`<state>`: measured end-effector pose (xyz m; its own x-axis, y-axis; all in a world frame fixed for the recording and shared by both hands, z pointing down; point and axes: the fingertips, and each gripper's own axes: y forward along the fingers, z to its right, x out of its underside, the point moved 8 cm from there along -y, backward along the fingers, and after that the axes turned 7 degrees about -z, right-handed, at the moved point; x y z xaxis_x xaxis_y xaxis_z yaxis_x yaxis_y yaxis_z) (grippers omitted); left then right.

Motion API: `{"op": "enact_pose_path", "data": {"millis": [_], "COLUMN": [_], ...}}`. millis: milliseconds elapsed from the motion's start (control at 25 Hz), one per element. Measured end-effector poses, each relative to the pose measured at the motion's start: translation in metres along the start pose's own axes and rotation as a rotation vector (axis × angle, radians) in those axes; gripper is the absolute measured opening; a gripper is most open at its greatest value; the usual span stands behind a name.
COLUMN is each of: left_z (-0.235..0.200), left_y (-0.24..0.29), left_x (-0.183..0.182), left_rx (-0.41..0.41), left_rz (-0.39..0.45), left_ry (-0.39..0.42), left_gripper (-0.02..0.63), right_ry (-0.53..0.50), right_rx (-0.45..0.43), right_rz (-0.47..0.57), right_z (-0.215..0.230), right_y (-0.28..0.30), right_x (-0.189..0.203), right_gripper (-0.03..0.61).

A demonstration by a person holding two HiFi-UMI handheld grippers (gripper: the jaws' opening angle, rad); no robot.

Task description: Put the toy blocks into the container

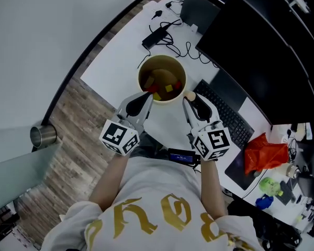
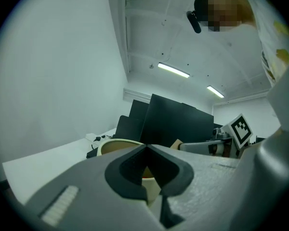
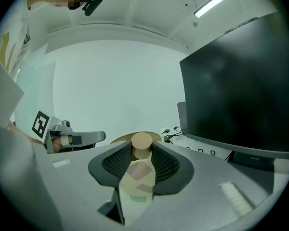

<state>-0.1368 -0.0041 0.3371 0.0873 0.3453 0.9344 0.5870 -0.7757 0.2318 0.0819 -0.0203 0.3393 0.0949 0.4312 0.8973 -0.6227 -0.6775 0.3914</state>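
Note:
A round cream container (image 1: pixel 145 69) stands on the white desk, with red, yellow and brown toy blocks (image 1: pixel 166 86) inside. My left gripper (image 1: pixel 147 95) sits at its near left rim, jaws shut with nothing between them; in the left gripper view its tips (image 2: pixel 145 148) meet in front of the container (image 2: pixel 114 146). My right gripper (image 1: pixel 187 97) is at the near right rim, shut on a pale wooden block with a tan round top (image 1: pixel 190 95). The right gripper view shows this block (image 3: pixel 141 150) upright between the pads, and the container's rim (image 3: pixel 118 139) just behind.
A black keyboard (image 1: pixel 226 113) and a large dark monitor (image 1: pixel 261 51) lie to the right of the container. A power adapter with cables (image 1: pixel 157 34) is behind it. A red bag (image 1: pixel 264 153) sits at the far right, and a metal bin (image 1: pixel 43 135) stands on the wooden floor at left.

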Motion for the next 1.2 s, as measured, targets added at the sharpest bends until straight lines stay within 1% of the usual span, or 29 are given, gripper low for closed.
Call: {"op": "enact_pose_path", "data": {"millis": [160,400,640,800,840,880,920,960,1080,1200], "left_z": [-0.012,-0.027,-0.037,-0.041,-0.042,-0.043,-0.043,-0.044,-0.043,-0.042], "left_y": [0.003,0.009,0.01,0.008,0.008,0.009,0.009,0.009,0.009,0.008], "left_x": [-0.007,-0.012,-0.009,-0.016,-0.016,-0.015,-0.014,-0.011,-0.009,-0.008], "left_rx": [-0.008,-0.036,-0.033,-0.053,-0.056,-0.057,-0.057,-0.057,-0.058,-0.061], "left_rz": [0.014,0.008,0.004,0.022,0.027,0.03,0.033,0.036,0.037,0.03], "left_ry": [0.009,0.047,0.024,0.024,0.019,0.014,0.012,0.012,0.016,0.021], "left_gripper": [0.0,0.0,0.0,0.0,0.0,0.0,0.0,0.0,0.0,0.0], "right_ry": [-0.012,-0.071,-0.087,-0.093,-0.088,-0.083,-0.082,-0.085,-0.085,-0.051], "right_rx": [-0.012,-0.007,-0.003,-0.007,-0.014,-0.021,-0.025,-0.025,-0.013,0.006], "right_rz": [0.004,-0.016,-0.043,-0.053,-0.049,-0.047,-0.046,-0.044,-0.021,0.016], "right_z": [-0.003,-0.008,-0.01,-0.012,-0.012,-0.012,-0.013,-0.013,-0.011,-0.007], "right_y": [0.012,0.029,0.042,0.047,0.047,0.047,0.047,0.047,0.043,0.036], "right_x": [-0.01,-0.018,-0.018,-0.017,-0.017,-0.018,-0.018,-0.019,-0.022,-0.024], "right_gripper": [0.155,0.155,0.156,0.146,0.158,0.185,0.198,0.198,0.163,0.109]}}
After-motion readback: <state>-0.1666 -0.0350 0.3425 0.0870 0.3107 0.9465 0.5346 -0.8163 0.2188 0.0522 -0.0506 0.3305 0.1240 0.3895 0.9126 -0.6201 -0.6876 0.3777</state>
